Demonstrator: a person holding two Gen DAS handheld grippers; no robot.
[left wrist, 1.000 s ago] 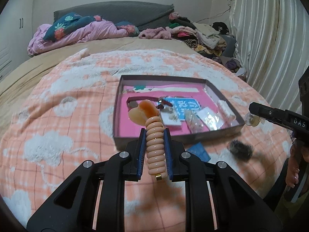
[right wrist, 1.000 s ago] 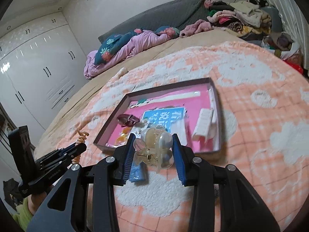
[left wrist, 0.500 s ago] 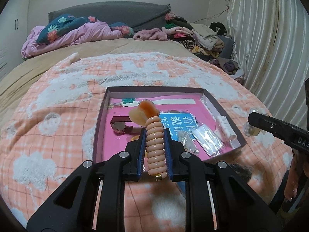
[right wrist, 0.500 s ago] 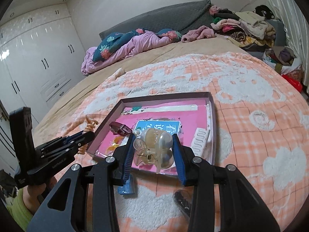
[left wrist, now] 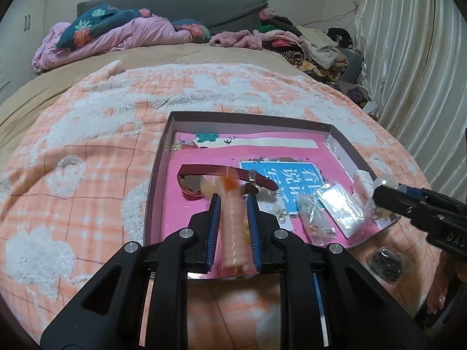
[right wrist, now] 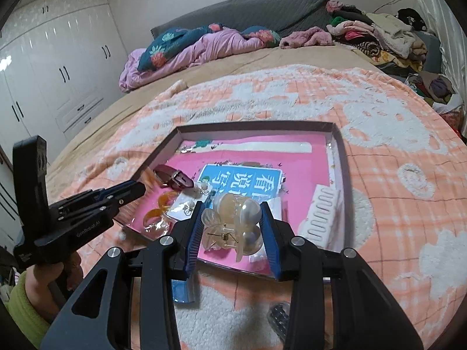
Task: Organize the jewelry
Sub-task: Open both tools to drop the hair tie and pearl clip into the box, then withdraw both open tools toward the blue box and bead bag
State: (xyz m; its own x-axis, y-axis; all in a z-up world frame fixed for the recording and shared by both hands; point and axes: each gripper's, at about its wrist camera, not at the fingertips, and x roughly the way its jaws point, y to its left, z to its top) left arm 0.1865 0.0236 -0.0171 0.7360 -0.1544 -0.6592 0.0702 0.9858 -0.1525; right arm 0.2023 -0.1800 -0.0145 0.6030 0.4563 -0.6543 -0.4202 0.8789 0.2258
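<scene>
A shallow box with a pink floor lies on the peach blanket. My left gripper hangs over its near edge, shut on a peach spiral hair tie that is blurred. In the right wrist view the left gripper reaches in over the box's left corner. My right gripper is shut on a clear claw clip with pearls, just above the box's near side. The right gripper also shows at the box's right corner in the left wrist view.
Inside the box lie a burgundy strap, a blue card, small clear bags, orange pieces and a white ridged strip. A black item and a blue packet sit on the blanket nearby. Clothes pile at the bed's far end.
Both grippers have come forward and lower, from in front of the box to over its near edge. The hair tie, sharp before, now looks smeared.
</scene>
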